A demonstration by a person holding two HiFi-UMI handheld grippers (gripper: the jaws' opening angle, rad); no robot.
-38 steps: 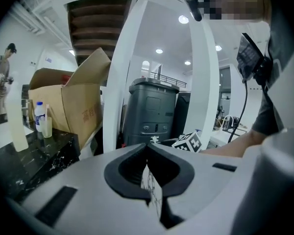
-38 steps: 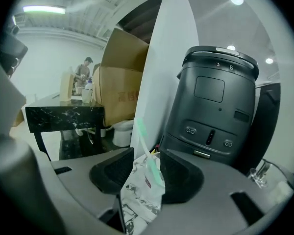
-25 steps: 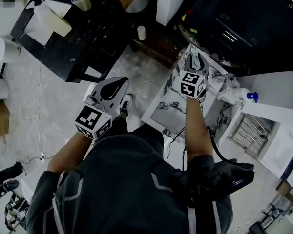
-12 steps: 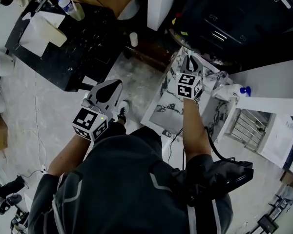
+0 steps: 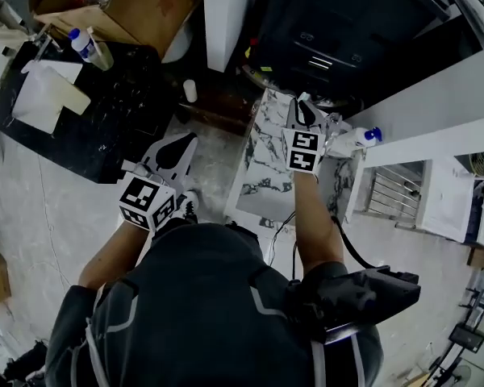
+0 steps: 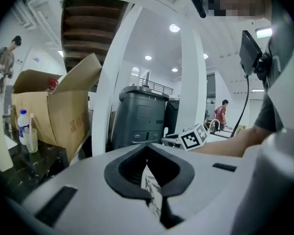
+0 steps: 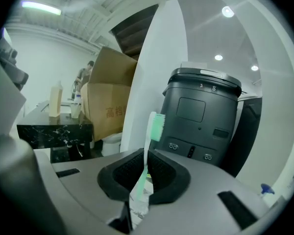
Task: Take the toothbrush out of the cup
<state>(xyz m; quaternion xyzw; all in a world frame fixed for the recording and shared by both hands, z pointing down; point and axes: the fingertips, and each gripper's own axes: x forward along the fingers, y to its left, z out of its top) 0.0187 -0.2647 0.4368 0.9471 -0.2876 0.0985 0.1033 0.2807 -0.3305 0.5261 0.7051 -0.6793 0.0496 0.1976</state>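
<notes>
A green and white toothbrush [image 7: 156, 124] stands upright between the jaws of my right gripper [image 7: 146, 156], bristle head on top. The pads are shut on its handle. Low in the gap under the jaws shows a clear cup [image 7: 137, 208]; I cannot tell whether the handle's end is still inside it. In the head view my right gripper [image 5: 301, 106] hangs over the far end of the white marble table [image 5: 262, 164]. My left gripper [image 5: 185, 141] hovers left of that table, off its edge, shut with nothing in it [image 6: 147, 148].
A spray bottle with a blue cap [image 5: 357, 138] lies right of my right gripper. A dark grey bin [image 7: 202, 114] and a white pillar [image 5: 226, 10] stand beyond the table. A black marble counter [image 5: 89, 127] and a cardboard box [image 5: 141, 10] sit at the left.
My right gripper's jaws have closed on the toothbrush and the hand has lifted. My left hand has risen a little. The head view has swung, so the scene sits lower and further left.
</notes>
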